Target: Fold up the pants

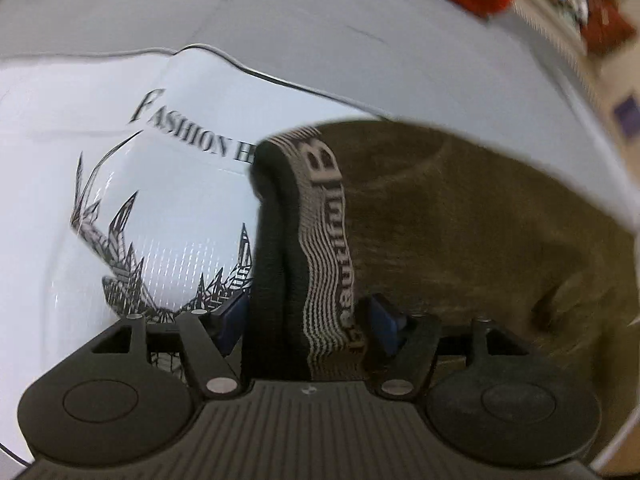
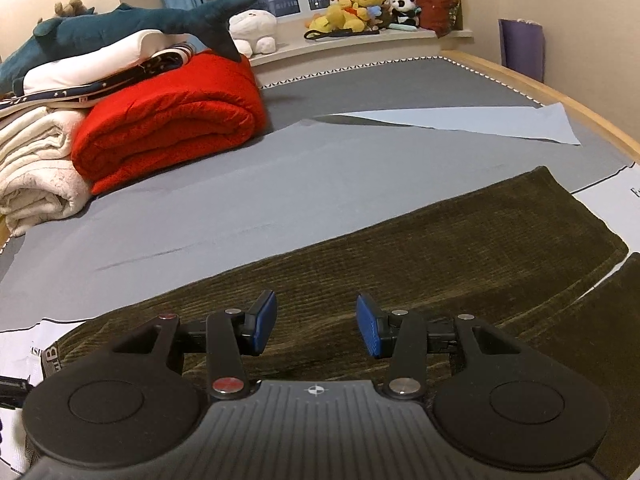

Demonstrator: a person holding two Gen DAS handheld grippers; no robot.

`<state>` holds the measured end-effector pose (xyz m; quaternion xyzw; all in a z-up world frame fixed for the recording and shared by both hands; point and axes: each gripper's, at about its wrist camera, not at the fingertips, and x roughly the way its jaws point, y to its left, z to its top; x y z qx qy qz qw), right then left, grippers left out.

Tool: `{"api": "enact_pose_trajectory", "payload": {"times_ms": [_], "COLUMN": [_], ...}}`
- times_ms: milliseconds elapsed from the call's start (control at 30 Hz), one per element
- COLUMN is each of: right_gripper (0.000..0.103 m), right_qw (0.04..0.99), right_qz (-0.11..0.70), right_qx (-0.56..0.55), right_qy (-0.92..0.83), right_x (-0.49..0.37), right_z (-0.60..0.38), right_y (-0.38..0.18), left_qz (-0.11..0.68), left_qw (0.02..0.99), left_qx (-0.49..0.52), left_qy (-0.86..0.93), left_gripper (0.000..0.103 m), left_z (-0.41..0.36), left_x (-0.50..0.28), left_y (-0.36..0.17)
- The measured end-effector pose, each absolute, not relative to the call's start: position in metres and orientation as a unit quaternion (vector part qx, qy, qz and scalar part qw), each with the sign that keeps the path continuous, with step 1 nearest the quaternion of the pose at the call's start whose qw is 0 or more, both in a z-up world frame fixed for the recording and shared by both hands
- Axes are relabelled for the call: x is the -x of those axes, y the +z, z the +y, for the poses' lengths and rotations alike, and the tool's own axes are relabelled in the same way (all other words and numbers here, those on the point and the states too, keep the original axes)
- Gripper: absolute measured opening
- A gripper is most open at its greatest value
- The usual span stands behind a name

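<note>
The left tool (image 1: pixel 306 312) is clamped on the lettered waistband (image 1: pixel 324 232) of the pants (image 2: pixel 400 248), lifting it clear of the white printed sheet (image 1: pixel 120 152). The right tool (image 2: pixel 316 324) hangs wide, gripping nothing, just above the near leg. The pants lie flat on the bed (image 2: pixel 240 200), legs reaching to the far right. To fold well, grip the waistband's other end, keep both ends level, and carry it over toward the hems without dragging the legs.
</note>
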<state>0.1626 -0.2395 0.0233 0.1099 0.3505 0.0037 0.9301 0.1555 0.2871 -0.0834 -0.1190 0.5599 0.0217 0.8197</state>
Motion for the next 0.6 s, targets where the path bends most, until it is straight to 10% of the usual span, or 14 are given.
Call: {"api": "enact_pose_trajectory", "payload": {"times_ms": [200, 600], "right_gripper": [0.047, 0.047], "right_qw": [0.927, 0.929], "right_qz": [0.358, 0.355], "right_qx": [-0.108, -0.105], "right_qy": [-0.005, 0.000], "right_x": [-0.164, -0.161], "right_z": [-0.244, -0.243], "right_y": [0.018, 0.017], "left_qz": [0.548, 0.542], "left_qw": [0.835, 0.838], "left_qx": [0.050, -0.017], "left_qy": [0.014, 0.052], "left_gripper": [0.022, 0.017], "left_z": [0.272, 0.274], "left_x": [-0.152, -0.132], "left_y": [-0.074, -0.055]}}
